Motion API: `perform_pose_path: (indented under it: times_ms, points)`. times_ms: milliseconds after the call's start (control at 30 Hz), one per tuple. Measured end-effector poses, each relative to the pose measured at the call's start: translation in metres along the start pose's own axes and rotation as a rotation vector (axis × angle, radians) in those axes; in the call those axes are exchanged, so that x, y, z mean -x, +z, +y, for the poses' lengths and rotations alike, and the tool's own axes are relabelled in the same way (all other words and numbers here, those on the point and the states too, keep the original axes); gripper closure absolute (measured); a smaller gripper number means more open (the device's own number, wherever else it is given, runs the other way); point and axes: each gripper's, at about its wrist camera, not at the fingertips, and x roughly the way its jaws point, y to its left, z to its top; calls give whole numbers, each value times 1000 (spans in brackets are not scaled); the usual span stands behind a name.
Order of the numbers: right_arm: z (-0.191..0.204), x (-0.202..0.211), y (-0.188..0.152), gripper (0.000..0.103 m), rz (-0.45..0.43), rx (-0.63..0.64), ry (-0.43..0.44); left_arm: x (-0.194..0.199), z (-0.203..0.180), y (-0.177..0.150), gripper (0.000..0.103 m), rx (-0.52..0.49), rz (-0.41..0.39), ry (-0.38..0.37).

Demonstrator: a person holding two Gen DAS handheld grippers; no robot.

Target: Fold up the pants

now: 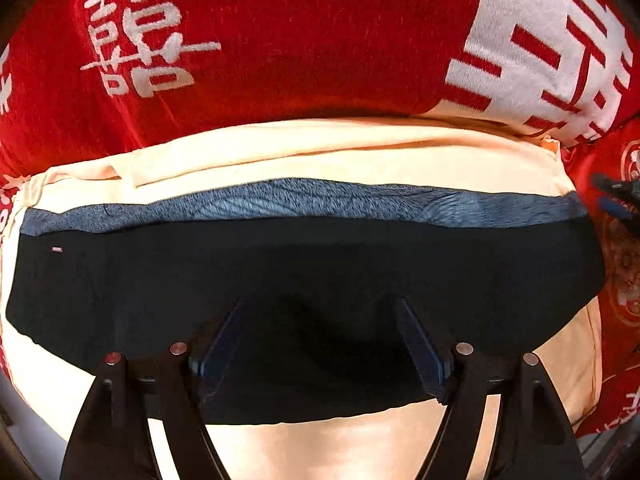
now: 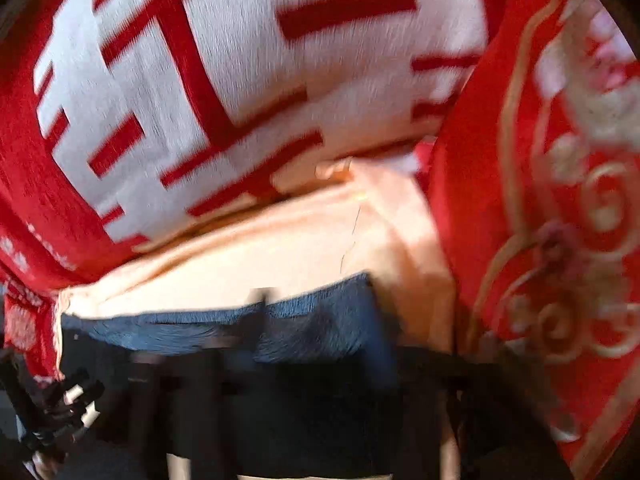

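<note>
Left wrist view. The left gripper [image 1: 320, 312] is directed straight down over the pants [image 1: 304, 280]; its jaws are seen spread wide, with nothing clasped between the blue pads [image 1: 420, 344]. The pants, black and folded into a broad band, lie directly beneath and between the jaws and extend well beyond both of them to either side. A small label [image 1: 57, 249] is seen near the band's far left end. Just beyond the jaws, along the band's far edge, a strip of grey-blue lining [image 1: 280, 204] is exposed. The pants rest on a pale peach cloth [image 1: 320, 152], which shows past the lining and again on the near side of the jaws. Further out, a red blanket [image 1: 304, 40] with white characters covers the background. At the right edge, part of the right gripper [image 1: 616, 196] is visible, well apart from the left jaws.

Right wrist view. The picture is heavily blurred by motion. The right gripper [image 2: 304, 400] is tilted steeply downward; its fingers appear only as dark vertical smears set wide apart, so the jaws are read as parted and no cloth can be made out gripped in them. The pants [image 2: 320, 420] lie under the jaws, with the lining [image 2: 304, 328] just beyond. At lower left, the left gripper [image 2: 52, 412] is seen. Right of the jaws, a red cloth with gold ornament [image 2: 540, 240] adjoins the peach cloth [image 2: 280, 248].
</note>
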Motion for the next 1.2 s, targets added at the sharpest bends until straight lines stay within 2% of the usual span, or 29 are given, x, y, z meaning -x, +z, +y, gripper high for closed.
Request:
perform_pose_path:
  times_ms: [133,167,233,267,300,367,467,500,567,633,733,933,1133,1200]
  points:
    - [14,27,-31,26,33,45,13,-3,-6,2,25,-17,6,24]
    - [16,30,-46,30,56,43,18,-6,-11,4,25,-18,11,26]
    - [16,25,-66,45,101,46,-14,-12,-15,8,25,-30,11,41]
    - [16,18,-66,53,122,47,-14,-17,-15,8,25,-34,10,53]
    - [15,11,-68,57,141,47,-8,-21,-16,9,25,-33,13,59]
    - [15,-7,-70,58,167,81,-22,-36,-16,14,25,-21,26,65]
    - [11,-36,-62,59,168,164,-148,-63,-17,21,25,-3,55,94]
    - [3,-45,-60,63,183,142,-158,-66,-16,24,22,11,55,91]
    - [-10,-44,-53,63,157,75,-114,-64,-12,28,22,28,49,78]
    - [-11,-39,-53,63,161,56,-115,-57,-5,27,22,27,52,91]
    - [-6,-27,-61,58,173,69,-123,-38,23,17,22,44,51,117]
    - [23,0,-94,58,172,52,-25,-3,108,-17,22,136,54,174]
    - [102,0,-130,57,197,84,61,14,194,-43,22,153,50,231]
    - [137,-5,-144,52,210,92,94,16,221,-44,22,159,42,230]
